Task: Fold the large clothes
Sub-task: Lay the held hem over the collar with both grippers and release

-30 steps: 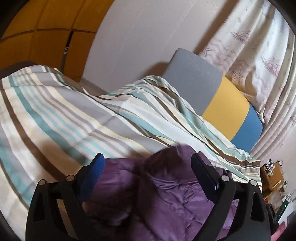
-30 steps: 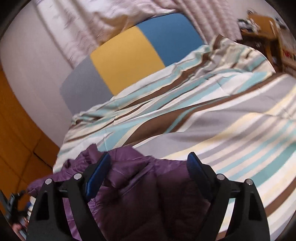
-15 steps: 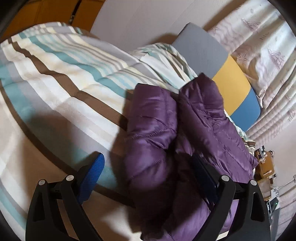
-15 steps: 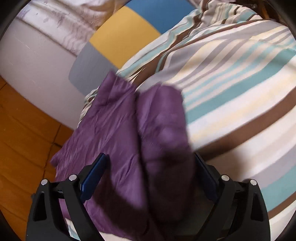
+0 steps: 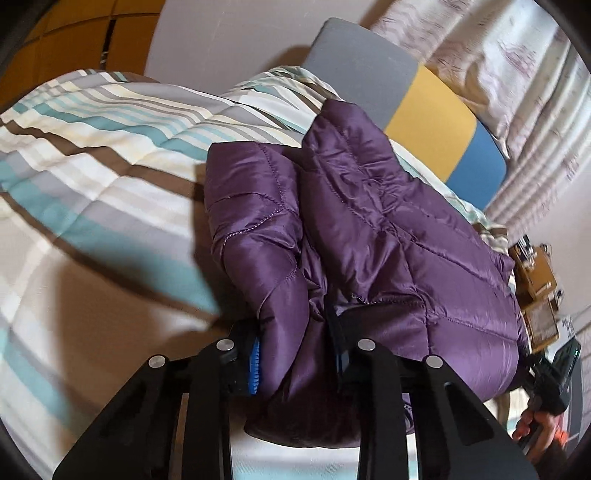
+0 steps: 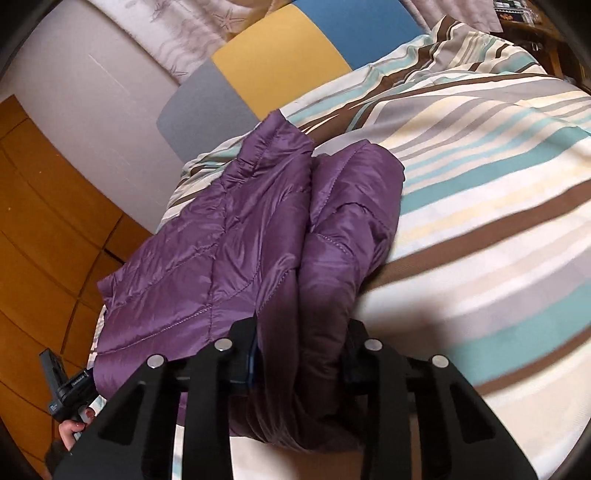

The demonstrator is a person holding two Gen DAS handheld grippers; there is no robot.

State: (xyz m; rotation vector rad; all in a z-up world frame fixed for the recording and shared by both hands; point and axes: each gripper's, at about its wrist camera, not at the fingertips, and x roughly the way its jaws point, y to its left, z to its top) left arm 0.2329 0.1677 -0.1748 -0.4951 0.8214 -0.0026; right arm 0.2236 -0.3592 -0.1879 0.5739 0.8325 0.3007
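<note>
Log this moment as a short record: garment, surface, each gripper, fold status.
garment: purple quilted jacket, lying in a folded bundle
surface: striped duvet on a bed
left gripper: jaws closing on the jacket's near edge
right gripper: jaws closing on the jacket's near edge
background: grey, yellow and blue headboard
fold status: unfinished

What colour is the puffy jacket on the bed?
Purple jacket, shiny and quilted; clearest in the right wrist view.

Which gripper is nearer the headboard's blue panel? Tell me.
Right. Both are closing on the purple jacket: the right gripper at its end toward the blue panel, the left gripper at its end toward the grey panel.
</note>
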